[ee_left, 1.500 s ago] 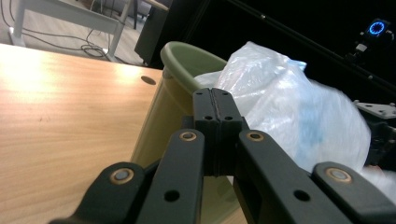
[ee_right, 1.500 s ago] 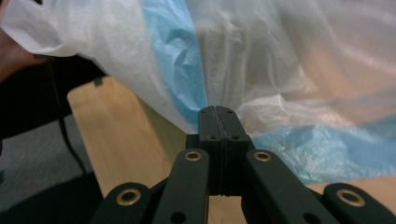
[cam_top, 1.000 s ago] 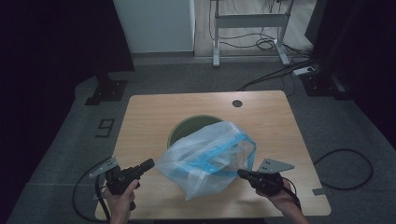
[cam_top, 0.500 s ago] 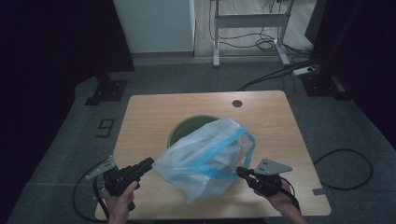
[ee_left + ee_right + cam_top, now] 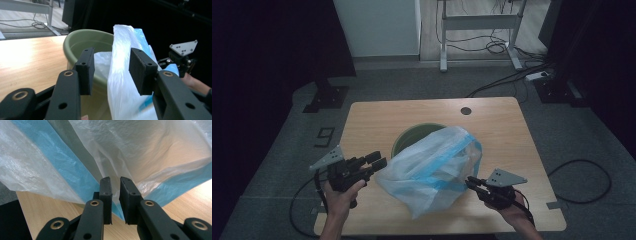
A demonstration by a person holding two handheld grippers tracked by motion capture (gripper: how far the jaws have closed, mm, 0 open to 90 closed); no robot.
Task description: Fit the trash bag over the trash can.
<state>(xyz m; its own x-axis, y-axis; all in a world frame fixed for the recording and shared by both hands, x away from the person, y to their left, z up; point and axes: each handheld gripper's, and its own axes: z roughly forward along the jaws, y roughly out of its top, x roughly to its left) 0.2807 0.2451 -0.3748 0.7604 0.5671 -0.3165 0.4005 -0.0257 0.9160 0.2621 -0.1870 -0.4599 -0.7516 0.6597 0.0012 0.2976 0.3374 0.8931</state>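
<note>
The left hand-held gripper (image 5: 379, 163) has been lifted off the plastic bag (image 5: 432, 167), and its jaws have just been opening; nothing is clamped between them, the bag's edge being seen just ahead and to one side. The right hand-held gripper (image 5: 472, 183) has also been opening slightly, a narrow gap now showing with bag film just beyond the tips. The bag is draped over the green basin (image 5: 412, 137) on the worktop (image 5: 377, 112), between both grippers. Release appears under way.
</note>
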